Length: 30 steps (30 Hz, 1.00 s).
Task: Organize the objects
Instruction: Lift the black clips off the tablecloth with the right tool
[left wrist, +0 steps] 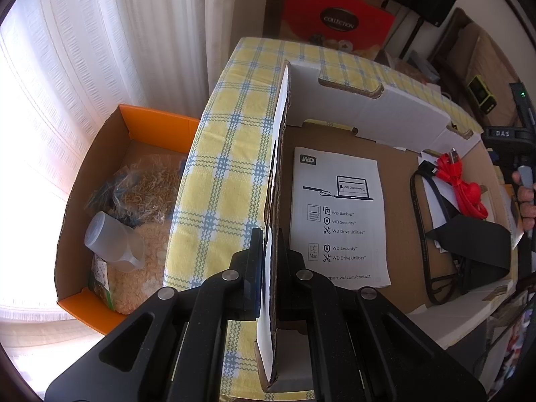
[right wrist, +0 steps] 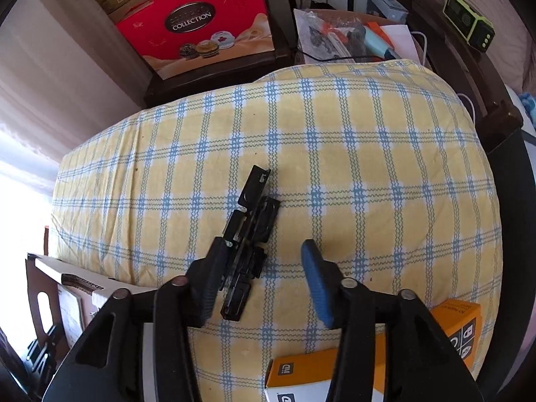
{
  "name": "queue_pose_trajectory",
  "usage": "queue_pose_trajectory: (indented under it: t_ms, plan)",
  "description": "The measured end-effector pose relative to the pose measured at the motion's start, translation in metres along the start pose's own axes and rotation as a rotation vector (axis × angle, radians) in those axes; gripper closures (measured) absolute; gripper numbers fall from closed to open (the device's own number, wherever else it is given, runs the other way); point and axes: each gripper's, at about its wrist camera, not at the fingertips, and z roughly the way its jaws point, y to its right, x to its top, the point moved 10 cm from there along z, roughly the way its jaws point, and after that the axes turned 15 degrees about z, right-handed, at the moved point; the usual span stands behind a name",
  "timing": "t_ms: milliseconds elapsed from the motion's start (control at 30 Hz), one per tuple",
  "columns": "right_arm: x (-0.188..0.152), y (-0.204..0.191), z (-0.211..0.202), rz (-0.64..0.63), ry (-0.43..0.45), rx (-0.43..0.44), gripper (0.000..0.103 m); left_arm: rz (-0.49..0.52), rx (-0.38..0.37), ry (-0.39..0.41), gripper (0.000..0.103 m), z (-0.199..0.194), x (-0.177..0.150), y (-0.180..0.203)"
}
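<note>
On the checked cloth: a black plastic bracket (right wrist: 249, 241) lies flat on the surface (right wrist: 368, 167), long axis running near to far, slightly tilted right at the far end.
Right gripper (right wrist: 259, 278): jaws partly apart, straddling the near half of the bracket; the left finger sits against or just beside its left edge, the blue-padded right finger stands apart from it. No grip is made.
Left gripper (left wrist: 268, 261): jaws closed on the upright left wall of the cardboard box (left wrist: 385, 117), holding it steady.
Box contents: a printed leaflet (left wrist: 338, 214) lies flat on the floor of the box; a red cable (left wrist: 462, 184) and a black cable bundle (left wrist: 469, 244) lie at the right side.
Handling, bracket: judged light, stiff and thin, with smooth plastic faces that may slip; small clips and tabs look breakable under a hard squeeze.
Grip point: across the narrow width at the mid-length, on the solid spine, clear of the tabs.
Handling, box wall: corrugated card, light, bends if pulled sideways.
Near right corner: orange and white small boxes (right wrist: 368, 368) rest at the cloth edge.
Left of the surface: an orange-lined carton (left wrist: 110, 201) holds bags and a plastic jug.
</note>
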Motion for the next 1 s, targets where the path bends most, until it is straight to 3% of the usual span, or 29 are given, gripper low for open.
queue_pose_trajectory:
  t_ms: [367, 1000]
  plan:
    - [-0.008, -0.019, 0.003, 0.009, 0.029, 0.005, 0.059, 0.002, 0.000, 0.000, 0.098, 0.001, -0.001, 0.001]
    - [0.003, -0.017, 0.007, -0.004, 0.054, -0.023, 0.064, -0.013, -0.003, 0.005, 0.099, 0.005, 0.002, -0.005]
